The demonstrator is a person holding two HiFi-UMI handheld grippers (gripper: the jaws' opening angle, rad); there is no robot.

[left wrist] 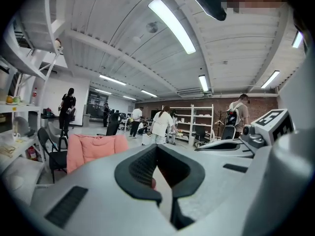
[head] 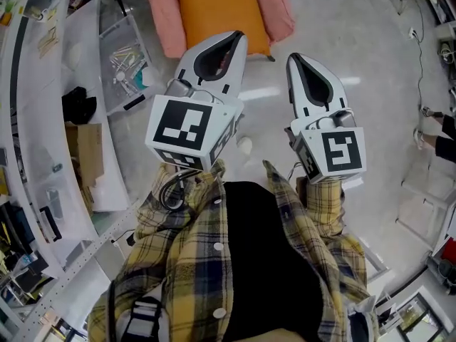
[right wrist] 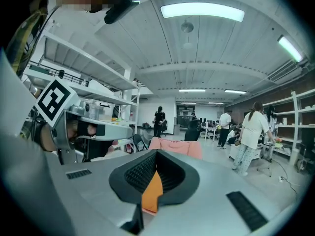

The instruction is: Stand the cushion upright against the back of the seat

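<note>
1. Closest to me, the person's plaid shirt [head: 285,248] fills the bottom of the head view and hides both hands. Only the two white grippers and a marker cube [head: 187,130] on each reach out past it.
2. The left gripper [head: 237,35] has its fingers brought together, tips meeting, with nothing clamped. Its own view [left wrist: 156,147] shows only the dark hollow behind the tips, with a small sliver of pink showing through.
3. The right gripper [head: 293,58] matches it, with fingers together and empty. In its own view [right wrist: 156,153] the hollow frames a wedge of orange that lies beyond the jaws, not between them.
4. That orange is the cushion [head: 214,6], sitting on the pink chair [head: 274,6] ahead of both grippers and apart from them. In the head view the picture's top edge cuts off its far end, and the left gripper covers a near corner. I can't tell whether it lies flat or leans.
5. Each gripper view hides the seat behind its own shell. The left one shows only the chair's pink upper part [left wrist: 93,149] and no cushion at all.
6. Farthest off, only the gripper views show the room beyond, with a person in white [right wrist: 253,132] and white shelves [left wrist: 197,122]. The head view shows cluttered shelving [head: 43,120] at the left instead.
</note>
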